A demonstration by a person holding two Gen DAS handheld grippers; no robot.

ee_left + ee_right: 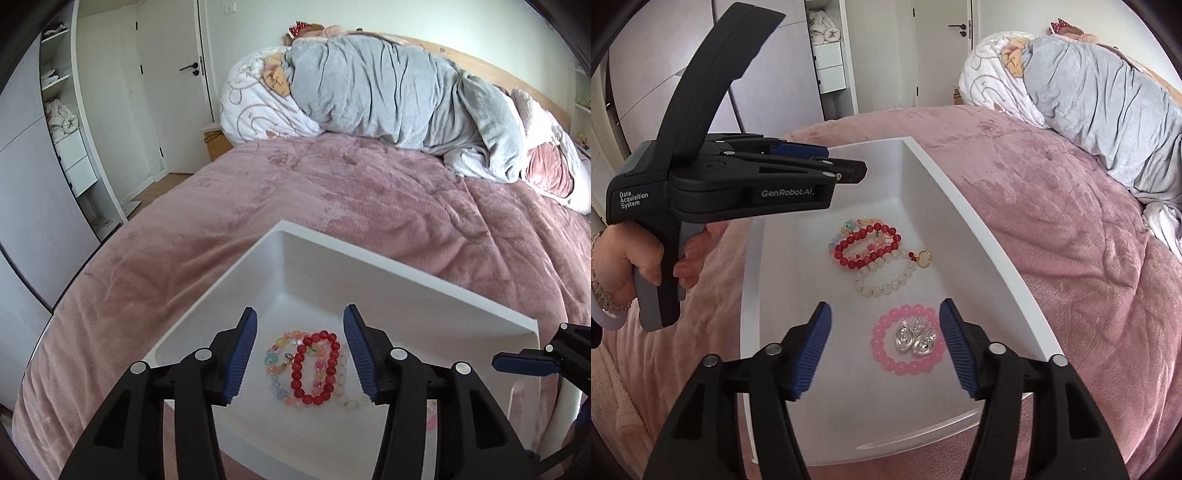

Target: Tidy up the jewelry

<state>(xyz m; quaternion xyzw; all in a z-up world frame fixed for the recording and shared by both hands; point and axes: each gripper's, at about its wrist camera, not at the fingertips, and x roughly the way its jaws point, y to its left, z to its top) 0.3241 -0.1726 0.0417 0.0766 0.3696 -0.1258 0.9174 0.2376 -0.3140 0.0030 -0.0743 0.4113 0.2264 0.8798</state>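
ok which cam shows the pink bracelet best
The right wrist view: the pink bracelet lies whole in the tray, between the open right gripper fingers. In the left wrist view only a pink sliver shows behind a finger.

The left gripper's blue ribbed finger pad (364, 363) hides part of the milky white bead bracelet (347, 397), possibly its clasp.

A home bedroom: pink-covered bed (332, 206), heaped duvets (388, 92), probably a wardrobe (62, 110) beside the door (173, 74)
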